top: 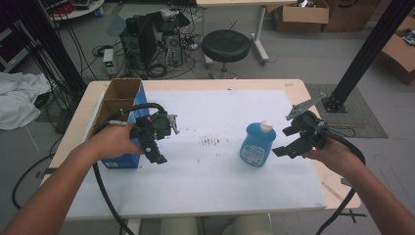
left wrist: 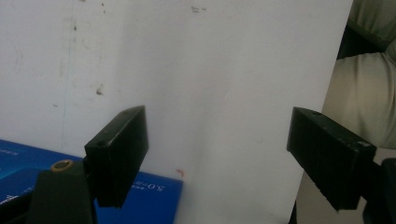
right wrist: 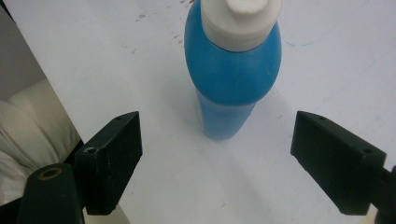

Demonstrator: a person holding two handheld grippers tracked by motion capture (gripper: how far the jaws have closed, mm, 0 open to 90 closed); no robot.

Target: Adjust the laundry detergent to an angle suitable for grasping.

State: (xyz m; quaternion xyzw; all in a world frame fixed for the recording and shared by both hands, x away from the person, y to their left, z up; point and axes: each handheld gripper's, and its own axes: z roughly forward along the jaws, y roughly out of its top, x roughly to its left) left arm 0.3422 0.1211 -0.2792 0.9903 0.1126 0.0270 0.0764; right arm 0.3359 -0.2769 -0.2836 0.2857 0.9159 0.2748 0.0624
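A blue bottle (top: 257, 144) with a white cap (top: 266, 126) stands upright on the white sheet (top: 210, 181) that covers most of the counter (top: 298, 90). It serves as the landmark here.

Just to the right of the bottle, the right gripper (top: 288, 142) hovers above the sheet in the person's right hand (top: 333, 154), its fingers spread wide and clear of the bottle, pointing toward it. In the right gripper view, the bottle (right wrist: 231, 79) rises between and beyond the two black fingers (right wrist: 109, 161), which stand well apart with nothing between them; the cap (right wrist: 240, 18) is near the top edge.

Well to the left of the bottle, the left gripper (top: 155, 147) is held by the left hand (top: 115, 142) above the sheet, angled downward. In the left gripper view, its fingers (left wrist: 119, 154) are also wide apart and empty, with bare white sheet (left wrist: 210, 93) between them.

Farther left of the bottle, just beside the left hand, an open cardboard box (top: 120, 105) with a blue side stands at the sheet's left edge; a corner of that blue side (left wrist: 154, 196) shows low in the left gripper view. A patch of dark smudges (top: 213, 142) marks the sheet between the bottle and the left gripper.

Behind the counter, beyond the bottle, a black round stool (top: 226, 46) stands on the floor.
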